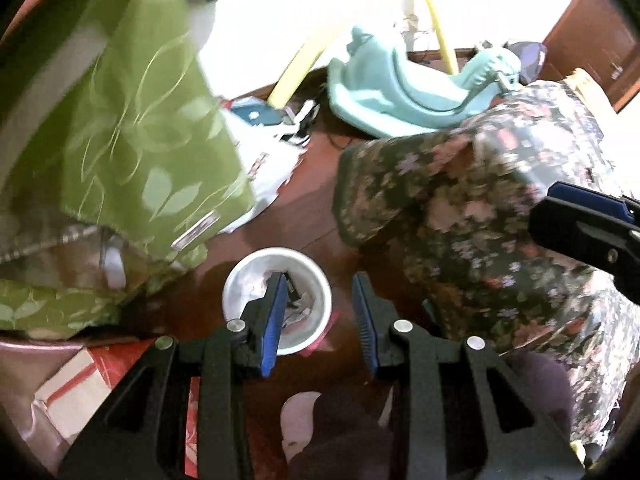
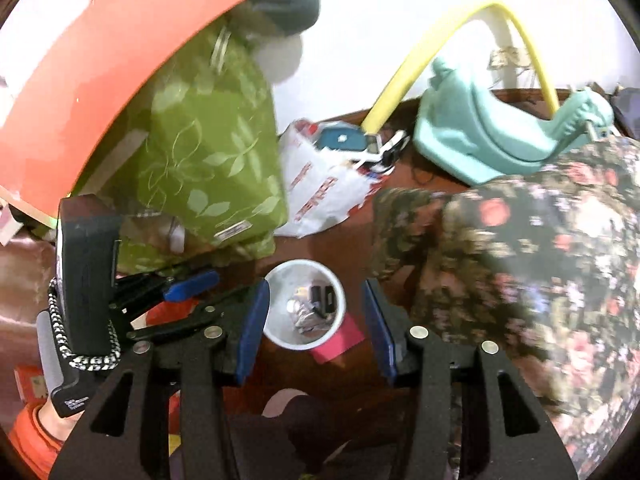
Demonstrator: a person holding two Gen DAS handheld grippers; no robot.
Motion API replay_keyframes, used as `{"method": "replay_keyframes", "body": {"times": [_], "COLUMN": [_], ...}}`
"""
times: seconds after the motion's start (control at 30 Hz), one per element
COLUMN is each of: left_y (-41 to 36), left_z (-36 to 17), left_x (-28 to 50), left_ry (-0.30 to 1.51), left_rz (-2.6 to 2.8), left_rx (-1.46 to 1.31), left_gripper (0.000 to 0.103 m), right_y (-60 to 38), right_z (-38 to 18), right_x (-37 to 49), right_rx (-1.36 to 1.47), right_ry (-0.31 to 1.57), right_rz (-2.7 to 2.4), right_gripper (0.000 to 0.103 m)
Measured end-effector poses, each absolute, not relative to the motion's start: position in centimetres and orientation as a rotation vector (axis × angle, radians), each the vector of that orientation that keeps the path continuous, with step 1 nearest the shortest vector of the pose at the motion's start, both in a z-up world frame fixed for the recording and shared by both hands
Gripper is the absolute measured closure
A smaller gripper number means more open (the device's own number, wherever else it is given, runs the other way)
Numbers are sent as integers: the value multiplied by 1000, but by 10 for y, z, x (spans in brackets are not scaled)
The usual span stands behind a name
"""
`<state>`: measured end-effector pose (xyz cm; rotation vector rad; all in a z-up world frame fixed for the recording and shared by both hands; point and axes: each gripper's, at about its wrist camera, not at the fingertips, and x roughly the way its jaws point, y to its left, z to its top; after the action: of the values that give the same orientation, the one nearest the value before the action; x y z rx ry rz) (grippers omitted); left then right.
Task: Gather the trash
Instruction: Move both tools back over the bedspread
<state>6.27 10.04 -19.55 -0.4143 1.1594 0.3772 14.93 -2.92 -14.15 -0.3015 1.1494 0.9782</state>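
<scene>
- My left gripper [image 1: 320, 316] and right gripper [image 2: 316, 328] both hang with jaws parted, nothing between them.
- The white cup [image 2: 305, 305] below them holds crumpled trash.
- I judge that drop finished; next, find more litter, perhaps the pink scrap [image 2: 340, 342] beside the cup.

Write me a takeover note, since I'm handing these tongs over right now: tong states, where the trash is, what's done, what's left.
Left tongs: open, holding nothing.
Right tongs: open, holding nothing, above the white round plastic cup.
The cup stands on the brown wooden floor; crumpled scraps already lie inside.
Possibly left: the pink paper piece under the cup and the torn white plastic bag beside the green leaf-print cloth bag.
</scene>
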Motion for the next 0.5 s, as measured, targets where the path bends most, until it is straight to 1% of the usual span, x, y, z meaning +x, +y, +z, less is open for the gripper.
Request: {"method": "replay_keyframes", "body": {"times": [0.27,0.5], "left_y": [41,-22], "left_z": [-149,-135], "left_x": [111,167], "left_ry": [1076,1043], "left_rz": [296,172], "left_rx": [-283,-130], "left_gripper": [70,70], "right_y": [-95,-173], "right_z": [-122,-111], "right_x": [190,232], "right_rx": [-211,-132], "right_ry": [1092,1053], "right_rz": [864,712], "right_gripper": [59,59]}}
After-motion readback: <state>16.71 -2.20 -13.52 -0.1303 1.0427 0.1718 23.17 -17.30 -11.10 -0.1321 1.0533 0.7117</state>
